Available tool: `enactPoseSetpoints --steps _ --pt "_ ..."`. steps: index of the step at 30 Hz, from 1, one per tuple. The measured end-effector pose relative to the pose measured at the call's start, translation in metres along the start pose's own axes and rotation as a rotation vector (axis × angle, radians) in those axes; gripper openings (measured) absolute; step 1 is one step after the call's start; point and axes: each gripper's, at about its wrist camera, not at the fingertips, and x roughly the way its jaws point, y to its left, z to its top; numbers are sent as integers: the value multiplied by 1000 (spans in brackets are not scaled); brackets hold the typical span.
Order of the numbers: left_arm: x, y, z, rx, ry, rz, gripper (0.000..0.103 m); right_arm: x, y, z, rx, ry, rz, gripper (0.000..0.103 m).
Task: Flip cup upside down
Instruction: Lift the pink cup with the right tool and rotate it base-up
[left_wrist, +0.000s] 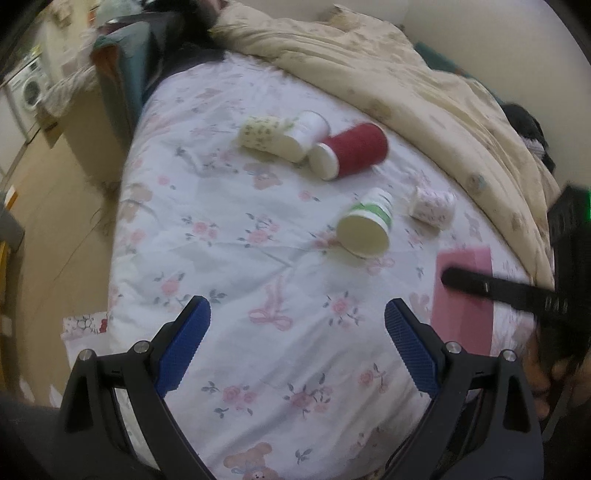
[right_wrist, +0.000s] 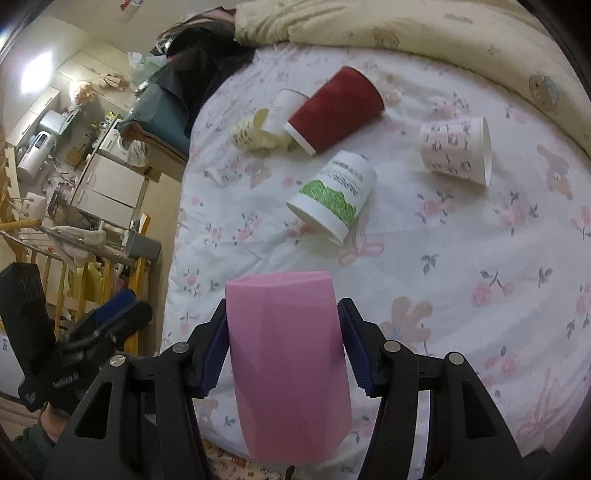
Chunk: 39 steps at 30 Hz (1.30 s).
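Observation:
A pink faceted cup (right_wrist: 288, 362) sits between the blue pads of my right gripper (right_wrist: 282, 314), closed end away from the camera; the jaws stand against its sides. It also shows in the left wrist view (left_wrist: 465, 291), partly behind the right gripper's black finger. My left gripper (left_wrist: 297, 317) is open and empty above the floral bedsheet (left_wrist: 258, 258). Several paper cups lie on their sides on the bed: a green-banded one (right_wrist: 332, 195), a red one (right_wrist: 336, 110), a pink-patterned one (right_wrist: 456, 151), a yellow-patterned one (right_wrist: 251, 131).
A beige quilt (right_wrist: 406, 29) is bunched along the far side of the bed. The bed's left edge (right_wrist: 177, 236) drops to a room with a drying rack (right_wrist: 66, 240) and cabinets. The left gripper shows at the lower left of the right wrist view (right_wrist: 110, 314).

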Motion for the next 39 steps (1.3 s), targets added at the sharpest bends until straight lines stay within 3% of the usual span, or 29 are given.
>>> enactPoseSetpoints --steps 6,20,39 --pt "4 -29 -11 121 46 -90 94 1 9 8 -30 -50 -4 59" --pt "16 -45 -19 172 104 -100 94 17 28 11 -88 -51 18 59" --pt "37 -24 -17 97 169 -27 94 0 47 -4 -226 -57 3 59"
